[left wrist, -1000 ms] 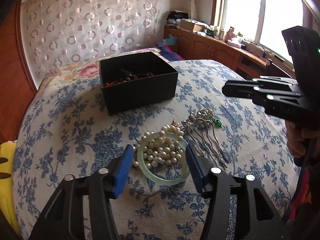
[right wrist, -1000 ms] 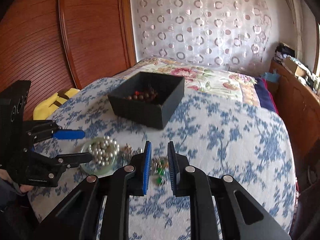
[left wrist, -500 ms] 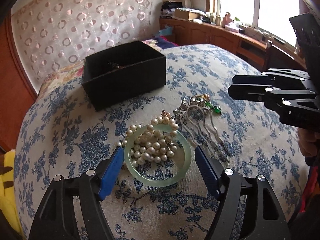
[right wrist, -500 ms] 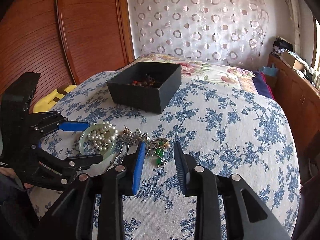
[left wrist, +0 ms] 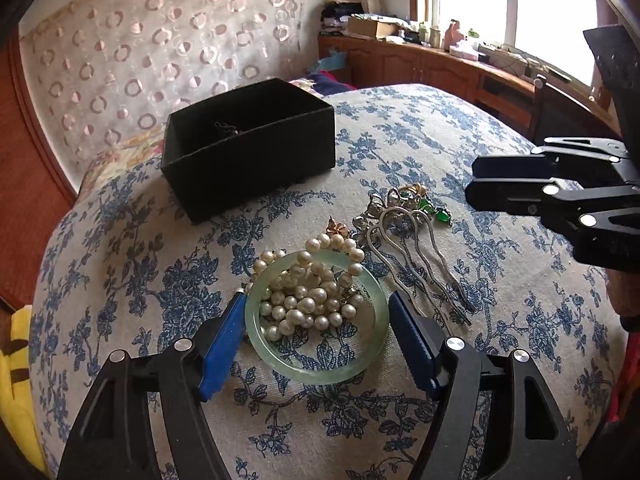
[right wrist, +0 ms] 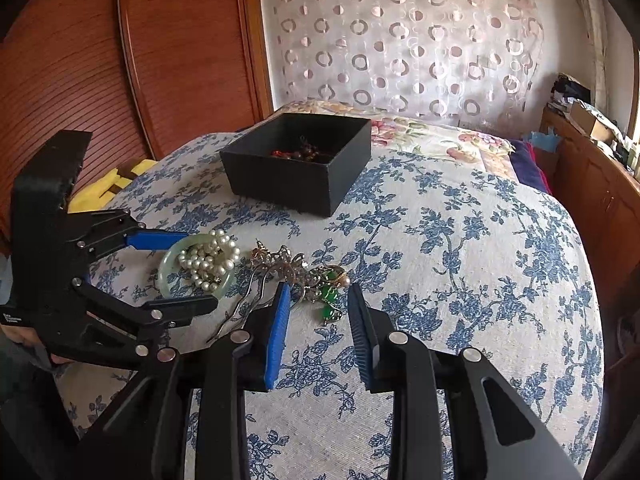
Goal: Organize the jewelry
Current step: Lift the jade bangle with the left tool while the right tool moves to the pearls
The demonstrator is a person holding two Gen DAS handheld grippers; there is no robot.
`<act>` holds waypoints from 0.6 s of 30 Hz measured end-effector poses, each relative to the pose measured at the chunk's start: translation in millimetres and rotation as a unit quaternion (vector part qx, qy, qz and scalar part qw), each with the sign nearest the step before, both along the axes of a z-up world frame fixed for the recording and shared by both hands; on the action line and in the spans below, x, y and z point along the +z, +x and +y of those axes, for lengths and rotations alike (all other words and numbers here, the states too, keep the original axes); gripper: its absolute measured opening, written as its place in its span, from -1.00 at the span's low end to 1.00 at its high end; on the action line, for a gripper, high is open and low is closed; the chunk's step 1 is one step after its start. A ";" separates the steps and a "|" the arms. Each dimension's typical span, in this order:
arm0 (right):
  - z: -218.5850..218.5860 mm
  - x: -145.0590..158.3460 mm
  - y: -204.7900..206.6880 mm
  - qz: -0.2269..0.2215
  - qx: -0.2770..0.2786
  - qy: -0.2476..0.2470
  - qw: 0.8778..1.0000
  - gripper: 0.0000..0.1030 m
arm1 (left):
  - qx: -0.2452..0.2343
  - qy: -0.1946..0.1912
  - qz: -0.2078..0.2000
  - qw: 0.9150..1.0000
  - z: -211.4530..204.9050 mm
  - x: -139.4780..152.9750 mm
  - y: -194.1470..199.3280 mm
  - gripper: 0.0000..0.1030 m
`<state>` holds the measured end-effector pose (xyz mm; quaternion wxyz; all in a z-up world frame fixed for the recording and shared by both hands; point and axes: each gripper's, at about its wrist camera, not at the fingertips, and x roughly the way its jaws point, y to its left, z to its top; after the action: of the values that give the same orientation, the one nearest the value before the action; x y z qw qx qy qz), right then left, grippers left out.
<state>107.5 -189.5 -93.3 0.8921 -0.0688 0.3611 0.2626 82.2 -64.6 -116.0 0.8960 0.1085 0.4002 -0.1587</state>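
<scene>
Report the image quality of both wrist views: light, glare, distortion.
Left wrist view: the window is blown out white, yet the jade bangle and pearls stay sharp. Right wrist view: even daylight, no glare; fisheye bends the wooden panel edges.

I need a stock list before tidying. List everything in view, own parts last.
box: one, black, far on the bed, dark beads inside
bangle: one, pale green, between the left fingers
pearl strand: one, white, heaped on the bangle
hairpins: two or three, silver, right of the bangle
green-stone ornament: one, gold and green, before the right fingers
bedspread: one, blue floral
left gripper: open
right gripper: open
</scene>
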 end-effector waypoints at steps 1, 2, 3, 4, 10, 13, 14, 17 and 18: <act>1.2 -0.7 0.4 0.001 0.001 -0.001 1.000 -0.38 | 0.002 -0.006 -0.004 1.000 2.2 2.3 -1.6 0.33; 2.5 -0.5 0.5 0.001 0.002 -0.001 1.000 -0.37 | 0.004 -0.013 -0.008 1.000 5.5 5.6 -3.8 0.33; 3.9 -0.5 0.9 0.002 0.003 -0.001 1.000 -0.38 | 0.007 -0.019 -0.013 1.000 8.8 8.7 -6.0 0.33; 5.5 -0.1 1.0 0.002 0.004 -0.001 1.000 -0.38 | 0.011 -0.024 -0.018 0.999 11.6 12.4 -8.0 0.33; 22.5 4.3 1.1 0.000 0.022 -0.004 1.000 -0.38 | 0.029 -0.057 -0.044 0.997 32.2 36.7 -19.5 0.33; 36.1 5.7 1.6 -0.001 0.039 -0.007 0.999 -0.38 | 0.040 -0.061 -0.052 0.996 44.3 44.5 -24.4 0.33; 40.0 5.5 1.7 -0.001 0.043 -0.008 0.999 -0.38 | 0.043 -0.060 -0.054 0.996 47.0 45.8 -25.6 0.33; 54.9 3.4 1.6 0.003 0.059 -0.010 0.998 -0.38 | 0.054 -0.060 -0.058 0.995 58.2 49.3 -28.9 0.33; 59.2 3.0 1.5 0.005 0.064 -0.009 0.998 -0.38 | 0.057 -0.059 -0.059 0.995 61.4 49.8 -29.5 0.33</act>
<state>109.0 -130.3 -90.3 0.8710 -0.0988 0.3631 0.3159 52.7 -3.2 -66.2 0.9307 0.0413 0.3417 -0.1242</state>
